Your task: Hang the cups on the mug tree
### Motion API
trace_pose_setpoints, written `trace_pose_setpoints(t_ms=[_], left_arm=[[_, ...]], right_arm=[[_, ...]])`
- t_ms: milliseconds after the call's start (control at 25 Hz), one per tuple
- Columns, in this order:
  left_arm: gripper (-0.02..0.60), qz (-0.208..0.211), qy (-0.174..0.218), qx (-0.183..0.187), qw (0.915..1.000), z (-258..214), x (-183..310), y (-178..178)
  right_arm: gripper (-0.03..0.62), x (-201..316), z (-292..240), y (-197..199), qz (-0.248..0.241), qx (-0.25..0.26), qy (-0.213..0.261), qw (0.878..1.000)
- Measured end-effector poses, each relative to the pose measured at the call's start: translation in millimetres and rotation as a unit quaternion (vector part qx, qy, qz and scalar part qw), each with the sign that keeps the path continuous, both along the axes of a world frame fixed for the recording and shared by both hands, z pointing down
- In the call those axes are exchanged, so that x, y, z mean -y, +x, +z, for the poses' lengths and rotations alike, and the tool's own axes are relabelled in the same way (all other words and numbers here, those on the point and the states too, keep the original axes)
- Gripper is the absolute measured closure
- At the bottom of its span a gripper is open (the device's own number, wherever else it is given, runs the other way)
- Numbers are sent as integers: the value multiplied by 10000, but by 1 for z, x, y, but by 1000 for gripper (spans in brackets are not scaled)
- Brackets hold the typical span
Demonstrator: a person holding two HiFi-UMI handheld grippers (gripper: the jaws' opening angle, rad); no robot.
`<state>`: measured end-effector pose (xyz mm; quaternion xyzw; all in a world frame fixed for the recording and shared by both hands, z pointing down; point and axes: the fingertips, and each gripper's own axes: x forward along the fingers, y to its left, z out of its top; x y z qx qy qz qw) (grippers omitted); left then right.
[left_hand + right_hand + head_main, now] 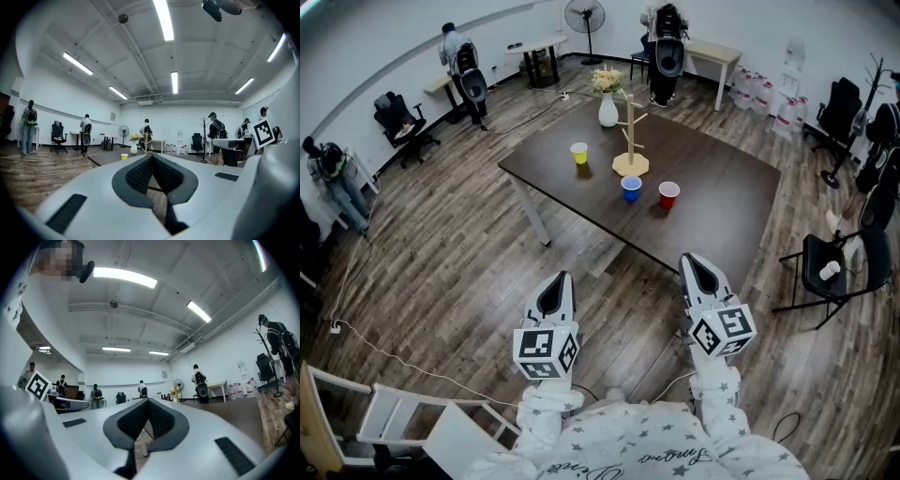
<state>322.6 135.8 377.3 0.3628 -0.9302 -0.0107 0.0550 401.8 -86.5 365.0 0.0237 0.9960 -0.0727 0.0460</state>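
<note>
The mug tree (630,141) stood upright in the upper middle of the frame, on the dark table (722,211); the yellow cup (579,153), blue cup (631,188) and red cup (668,194) sat mouth-up near its base, none hung; the left gripper (558,279) and right gripper (694,260), low in the frame, had their jaws closed on nothing, well apart from the table; a white vase (608,111) stood beyond the tree.

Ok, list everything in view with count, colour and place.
table: one, dark brown, centre
mug tree: one, pale wood, on the table, bare
yellow cup: one, left of the tree
blue cup: one, in front of the tree
red cup: one, right of the blue cup
vase: one, white, with flowers, behind the tree
fan: one, black, by the far wall
left hand-held gripper: one, grey, shut, empty, foreground
right hand-held gripper: one, grey, shut, empty, foreground
</note>
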Motion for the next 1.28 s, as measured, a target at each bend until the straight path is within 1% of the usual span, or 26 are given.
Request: trace_pose_setpoints(t_ms=[240, 680, 840, 1080, 1280], left_arm=[[557, 69, -5, 9, 10000, -2, 3, -1], [557, 278, -1, -40, 9996, 4, 6, -9], [557, 362, 21, -17, 9993, 4, 7, -11], [557, 481, 3, -132, 9988, 12, 16, -17], [557, 466, -24, -319, 9984, 26, 25, -37]], right_arm=[[576, 0, 1, -1, 3, -15, 22, 10000], [576, -2, 11, -8, 190, -87, -110, 9997], [576, -3, 10, -8, 266, 5, -99, 9996], [576, 7, 16, -16, 394, -76, -210, 9990], [576, 13, 29, -38, 356, -230, -275, 9987]])
